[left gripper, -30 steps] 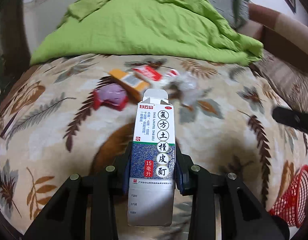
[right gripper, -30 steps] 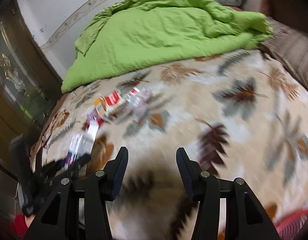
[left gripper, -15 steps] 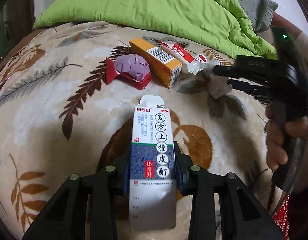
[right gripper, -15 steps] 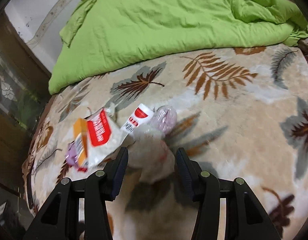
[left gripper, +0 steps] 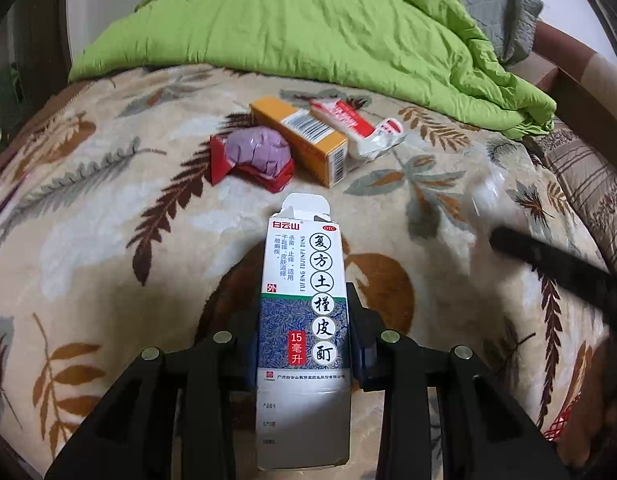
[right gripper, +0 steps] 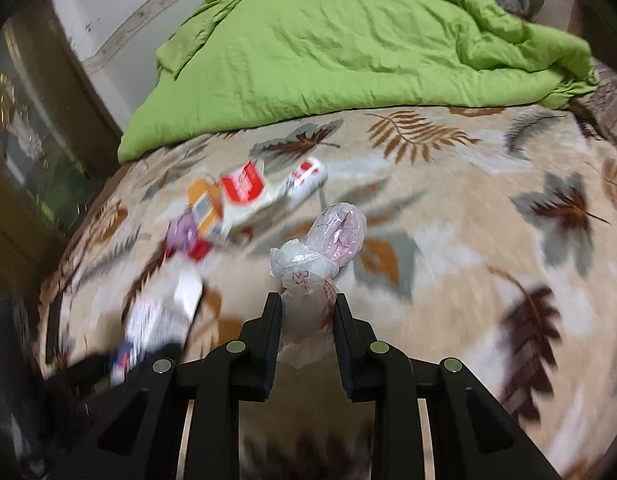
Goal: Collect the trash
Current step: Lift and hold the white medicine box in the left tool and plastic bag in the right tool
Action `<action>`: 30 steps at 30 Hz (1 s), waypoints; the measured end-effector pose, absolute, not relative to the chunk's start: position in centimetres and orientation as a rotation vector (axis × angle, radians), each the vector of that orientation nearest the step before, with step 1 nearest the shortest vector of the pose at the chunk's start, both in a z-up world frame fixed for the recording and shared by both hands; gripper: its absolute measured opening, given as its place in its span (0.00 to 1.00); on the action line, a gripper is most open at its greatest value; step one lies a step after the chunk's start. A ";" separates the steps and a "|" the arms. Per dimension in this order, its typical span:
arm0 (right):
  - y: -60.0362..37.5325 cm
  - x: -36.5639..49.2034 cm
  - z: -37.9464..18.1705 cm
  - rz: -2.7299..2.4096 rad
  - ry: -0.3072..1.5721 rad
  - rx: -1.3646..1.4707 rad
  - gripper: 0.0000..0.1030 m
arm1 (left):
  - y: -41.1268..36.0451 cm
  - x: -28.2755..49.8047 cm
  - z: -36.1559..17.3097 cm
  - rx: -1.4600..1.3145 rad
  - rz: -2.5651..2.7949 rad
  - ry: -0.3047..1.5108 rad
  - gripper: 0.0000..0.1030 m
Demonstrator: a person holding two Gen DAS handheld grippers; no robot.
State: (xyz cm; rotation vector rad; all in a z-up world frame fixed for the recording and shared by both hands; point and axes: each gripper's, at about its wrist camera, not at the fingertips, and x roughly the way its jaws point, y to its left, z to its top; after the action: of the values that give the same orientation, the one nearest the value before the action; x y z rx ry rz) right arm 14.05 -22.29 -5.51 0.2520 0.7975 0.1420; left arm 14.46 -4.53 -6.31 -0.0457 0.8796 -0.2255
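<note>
My left gripper (left gripper: 304, 316) is shut on a white and blue medicine box (left gripper: 304, 300) and holds it above the leaf-patterned blanket (left gripper: 108, 220). Beyond it lie a red and purple wrapper (left gripper: 252, 158), an orange box (left gripper: 304, 140) and a red and white packet (left gripper: 352, 124). My right gripper (right gripper: 308, 308) is shut on a crumpled clear plastic bag (right gripper: 320, 252) and holds it off the blanket. The same litter shows blurred in the right wrist view: the red and white packet (right gripper: 248, 192), the orange box (right gripper: 202, 204), the wrapper (right gripper: 184, 236) and the medicine box (right gripper: 156, 320).
A green quilt (left gripper: 308, 28) is heaped at the back of the bed (right gripper: 468, 200). A red mesh basket (left gripper: 562, 424) shows at the lower right edge. A dark cabinet (right gripper: 24, 152) stands left of the bed. The right gripper's black body (left gripper: 556, 264) crosses the right side.
My right gripper has closed on the clear plastic bag and lifted it away from the litter. My left gripper still holds the medicine box and has drawn back slightly.
</note>
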 end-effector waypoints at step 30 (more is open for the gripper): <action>-21.3 6.1 -3.7 0.081 0.671 0.175 0.26 | -4.8 8.0 -3.6 0.061 -0.158 0.704 0.32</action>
State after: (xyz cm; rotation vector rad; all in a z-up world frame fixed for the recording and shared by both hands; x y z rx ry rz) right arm 6.12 -21.31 -3.74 0.1754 0.6713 0.0805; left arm 7.98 -4.82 -3.55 0.0606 0.7036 -0.1577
